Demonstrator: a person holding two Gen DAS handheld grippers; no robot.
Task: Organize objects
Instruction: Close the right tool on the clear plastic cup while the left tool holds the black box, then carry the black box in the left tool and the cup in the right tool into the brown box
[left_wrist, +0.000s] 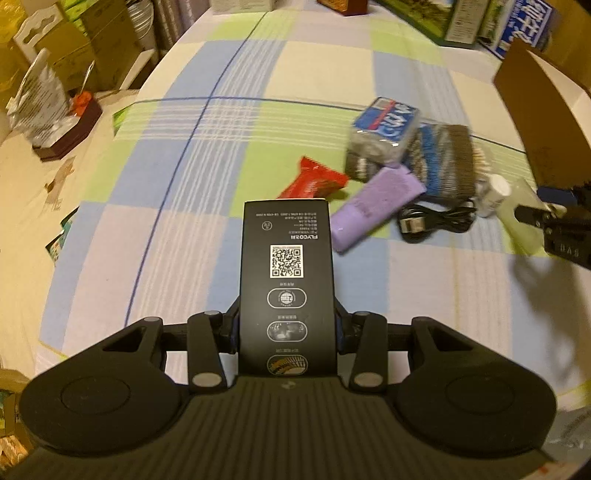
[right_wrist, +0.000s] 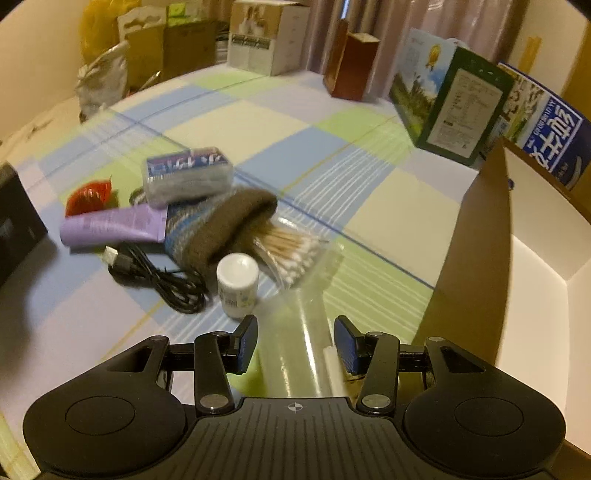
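Observation:
My left gripper (left_wrist: 288, 325) is shut on a tall black box (left_wrist: 288, 273) with a QR code, held above the checked cloth; the same black box (right_wrist: 14, 218) shows at the left edge of the right wrist view. My right gripper (right_wrist: 295, 343) has its pads on the near end of a clear pack of cotton swabs (right_wrist: 291, 251) that lies on the cloth. Around it sit a white bottle (right_wrist: 236, 284), a black USB cable (right_wrist: 159, 277), a knitted brown and blue sock (right_wrist: 221, 225), a purple tube (right_wrist: 110, 225), a clear box with a blue label (right_wrist: 188, 177) and a red packet (right_wrist: 88, 195).
An open cardboard box (right_wrist: 535, 295) with a white inside stands close on the right of my right gripper. Cartons and boxes (right_wrist: 454, 107) line the far edge of the cloth. In the left wrist view, bags and a dark wooden box (left_wrist: 70, 125) stand at the left.

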